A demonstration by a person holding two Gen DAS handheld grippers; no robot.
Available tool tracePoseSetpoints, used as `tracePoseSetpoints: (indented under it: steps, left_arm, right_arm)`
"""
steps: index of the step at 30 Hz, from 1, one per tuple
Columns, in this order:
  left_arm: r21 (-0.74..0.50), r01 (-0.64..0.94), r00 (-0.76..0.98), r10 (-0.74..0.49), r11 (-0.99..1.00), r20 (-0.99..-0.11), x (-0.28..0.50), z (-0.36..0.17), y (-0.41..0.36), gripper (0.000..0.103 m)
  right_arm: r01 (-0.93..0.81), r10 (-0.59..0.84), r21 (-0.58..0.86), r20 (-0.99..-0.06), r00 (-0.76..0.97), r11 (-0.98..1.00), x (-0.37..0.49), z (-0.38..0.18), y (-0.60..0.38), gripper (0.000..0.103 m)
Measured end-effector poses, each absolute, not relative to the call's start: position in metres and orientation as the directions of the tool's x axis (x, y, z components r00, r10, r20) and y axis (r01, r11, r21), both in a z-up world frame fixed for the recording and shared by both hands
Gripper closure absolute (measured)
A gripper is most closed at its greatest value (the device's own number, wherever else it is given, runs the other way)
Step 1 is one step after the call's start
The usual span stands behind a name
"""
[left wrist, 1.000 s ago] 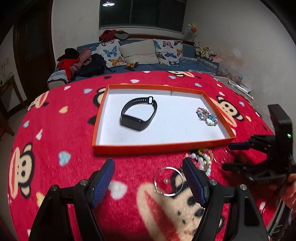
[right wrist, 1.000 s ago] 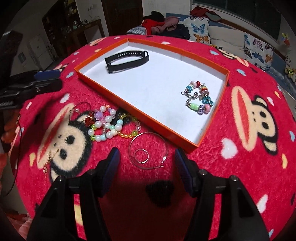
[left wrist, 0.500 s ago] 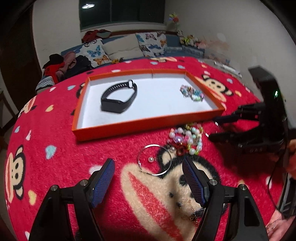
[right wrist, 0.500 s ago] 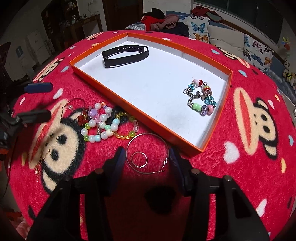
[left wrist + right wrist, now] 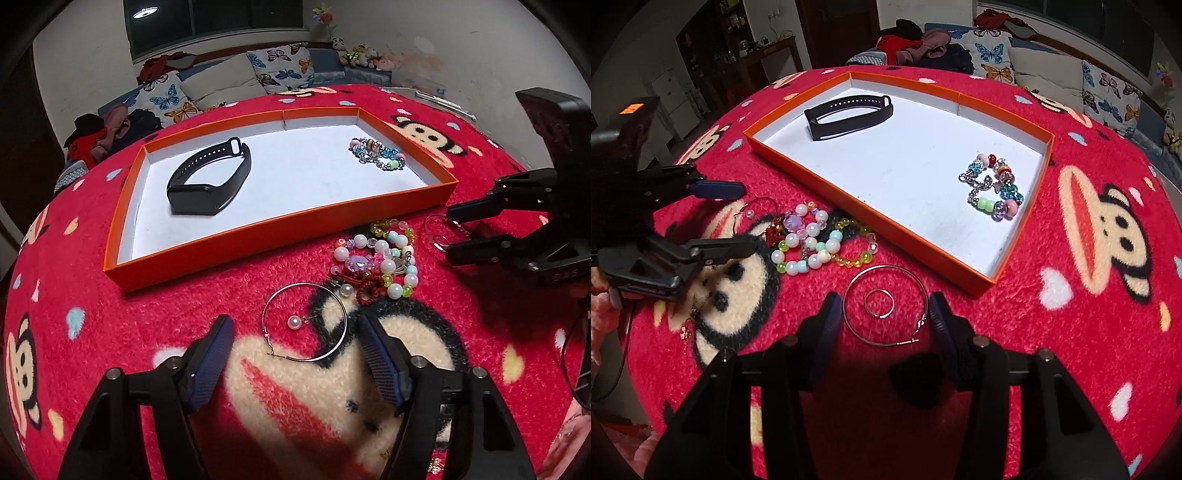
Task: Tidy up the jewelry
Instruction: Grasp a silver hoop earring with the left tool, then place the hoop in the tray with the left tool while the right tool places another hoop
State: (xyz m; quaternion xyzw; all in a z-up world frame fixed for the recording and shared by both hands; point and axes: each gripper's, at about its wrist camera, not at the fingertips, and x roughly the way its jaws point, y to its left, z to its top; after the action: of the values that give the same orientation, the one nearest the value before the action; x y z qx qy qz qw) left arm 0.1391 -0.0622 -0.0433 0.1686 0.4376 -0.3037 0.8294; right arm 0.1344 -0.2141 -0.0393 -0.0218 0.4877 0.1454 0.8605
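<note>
An orange tray (image 5: 266,242) (image 5: 871,218) with a white floor holds a black wristband (image 5: 210,177) (image 5: 849,114) and a colourful charm bracelet (image 5: 378,157) (image 5: 995,188). On the red cloth, my open left gripper (image 5: 295,349) (image 5: 738,218) straddles a silver hoop earring with a pearl (image 5: 304,326). My right gripper (image 5: 884,314) (image 5: 450,230) is open around a large hoop (image 5: 886,306) with a small ring (image 5: 879,302) inside it. A heap of pearl and bead bracelets (image 5: 380,258) (image 5: 812,240) lies between the two grippers.
The round table is covered by a red monkey-print cloth (image 5: 110,332). A gold chain (image 5: 689,325) lies near the left gripper's body. A sofa with butterfly cushions (image 5: 221,81) stands behind the table.
The left gripper moved forward and lower, bringing the pearl hoop between its fingers. The right gripper closed in a little around the large hoop and narrowed slightly.
</note>
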Motion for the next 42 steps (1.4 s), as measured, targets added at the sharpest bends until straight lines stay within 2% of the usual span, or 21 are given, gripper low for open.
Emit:
tracePoseSetpoints:
  steps: [5,10,19,27,32,42]
  left_arm:
    - [0.028,0.663,0.445,-0.364,0.748,-0.819,0.141,-0.045,-0.065,0.038]
    - [0.03,0.672,0.451,-0.377,0.74,-0.809,0.14,-0.045,-0.066,0.051]
    - [0.013,0.662,0.47,-0.401,0.749,-0.787,0.131,-0.035,-0.057,0.051]
    - [-0.019,0.652,0.509,-0.456,0.758,-0.73,0.129,0.007,-0.054,0.051]
    - [-0.02,0.646,0.535,-0.471,0.763,-0.702,0.155,0.029,-0.077,0.051]
    - [-0.089,0.626,0.462,-0.46,0.775,-0.759,0.226,0.007,-0.13,0.051]
  right_arm:
    - [-0.277,0.251,0.124,-0.838,0.485,0.953,0.13,-0.035,-0.214,0.054]
    - [-0.282,0.259,0.129,-0.831,0.493,0.951,0.124,-0.029,-0.214,0.054]
    - [-0.289,0.276,0.141,-0.818,0.505,0.947,0.116,-0.018,-0.215,0.054]
    - [-0.297,0.306,0.164,-0.788,0.534,0.941,0.127,0.002,-0.218,0.054]
    - [-0.288,0.323,0.185,-0.758,0.566,0.939,0.157,0.017,-0.228,0.054]
    - [-0.227,0.28,0.177,-0.756,0.591,0.958,0.246,0.009,-0.252,0.054]
